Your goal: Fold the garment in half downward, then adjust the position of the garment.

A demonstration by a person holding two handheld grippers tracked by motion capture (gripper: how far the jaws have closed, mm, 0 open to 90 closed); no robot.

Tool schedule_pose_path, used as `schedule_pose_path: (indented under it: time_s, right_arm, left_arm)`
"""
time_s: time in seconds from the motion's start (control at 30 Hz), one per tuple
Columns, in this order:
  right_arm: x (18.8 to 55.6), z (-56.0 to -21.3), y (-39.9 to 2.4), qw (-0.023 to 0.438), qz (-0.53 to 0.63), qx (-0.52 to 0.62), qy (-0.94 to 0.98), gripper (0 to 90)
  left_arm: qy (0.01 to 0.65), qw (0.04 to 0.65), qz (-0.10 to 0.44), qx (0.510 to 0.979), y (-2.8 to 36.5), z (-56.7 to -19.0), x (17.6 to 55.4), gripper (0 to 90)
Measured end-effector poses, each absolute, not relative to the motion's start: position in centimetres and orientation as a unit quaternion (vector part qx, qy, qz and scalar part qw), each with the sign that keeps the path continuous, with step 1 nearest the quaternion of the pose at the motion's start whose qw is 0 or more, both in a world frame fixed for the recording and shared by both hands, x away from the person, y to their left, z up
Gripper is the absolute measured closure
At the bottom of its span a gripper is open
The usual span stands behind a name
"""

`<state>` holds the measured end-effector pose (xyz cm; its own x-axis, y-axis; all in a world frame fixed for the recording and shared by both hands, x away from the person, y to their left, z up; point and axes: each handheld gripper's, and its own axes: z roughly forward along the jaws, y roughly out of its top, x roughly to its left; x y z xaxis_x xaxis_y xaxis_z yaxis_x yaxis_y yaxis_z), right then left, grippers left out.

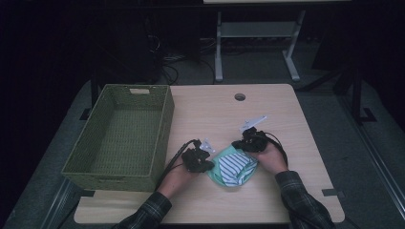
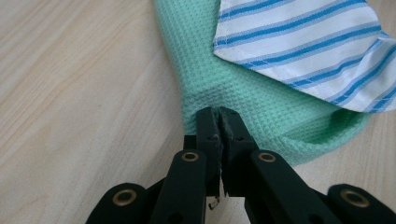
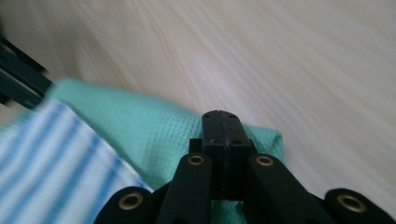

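The left tongs (image 2: 219, 114) are clenched on the edge of a green cloth (image 2: 243, 93), the waffle weave pinched between the two black tips where the cloth bunches into a fold. In the high view these left tongs (image 1: 206, 155) sit at the cloth's left side, just beside the right wall of the basket. The right tongs (image 3: 222, 116) are pressed tight together over the green cloth (image 3: 154, 135); a corner of it lies just under and past their tips, though whether any of it is nipped between them cannot be told. From above, the right tongs (image 1: 241, 143) lie at the cloth's upper right edge. A white cloth with blue stripes (image 2: 308, 42) lies on top of the green one, just beyond the left tongs and to the left of the right tongs, where its blurred stripes (image 3: 51, 158) show. Both cloths rest on the pale wooden desk (image 1: 215, 109), between the two hands. To the left of the left tongs stands a green woven basket (image 1: 165, 129), touching the desk's left part.
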<state>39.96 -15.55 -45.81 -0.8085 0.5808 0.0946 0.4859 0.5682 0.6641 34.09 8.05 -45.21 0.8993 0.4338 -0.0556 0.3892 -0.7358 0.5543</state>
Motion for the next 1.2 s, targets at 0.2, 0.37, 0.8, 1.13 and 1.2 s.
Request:
schedule_pose_path:
  time_s: [0.2,0.37,0.8,1.13,1.2]
  right_arm:
    - [40.0,-46.6,-16.5,0.06,0.367,0.312,0.875,90.0]
    - [39.8,-46.2,-16.6,0.058,0.366,0.311,0.875,89.9]
    - [41.2,-43.9,-14.6,0.06,0.387,0.276,0.878,89.9]
    - [42.3,-44.8,-12.9,0.054,0.367,0.268,0.889,89.9]
    - [42.5,-45.0,-12.9,0.054,0.363,0.266,0.891,89.9]
  left_arm:
    - [0.226,0.283,0.041,0.931,8.5,-45.1,34.5,88.3]
    - [0.239,0.281,0.049,0.928,8.6,-44.8,35.3,87.7]
    - [0.217,0.386,0.001,0.896,6.5,-41.8,32.7,89.7]
    - [0.164,0.386,-0.03,0.907,2.8,-43.0,30.2,89.7]
    - [0.155,0.379,-0.036,0.912,2.1,-43.5,29.9,89.6]
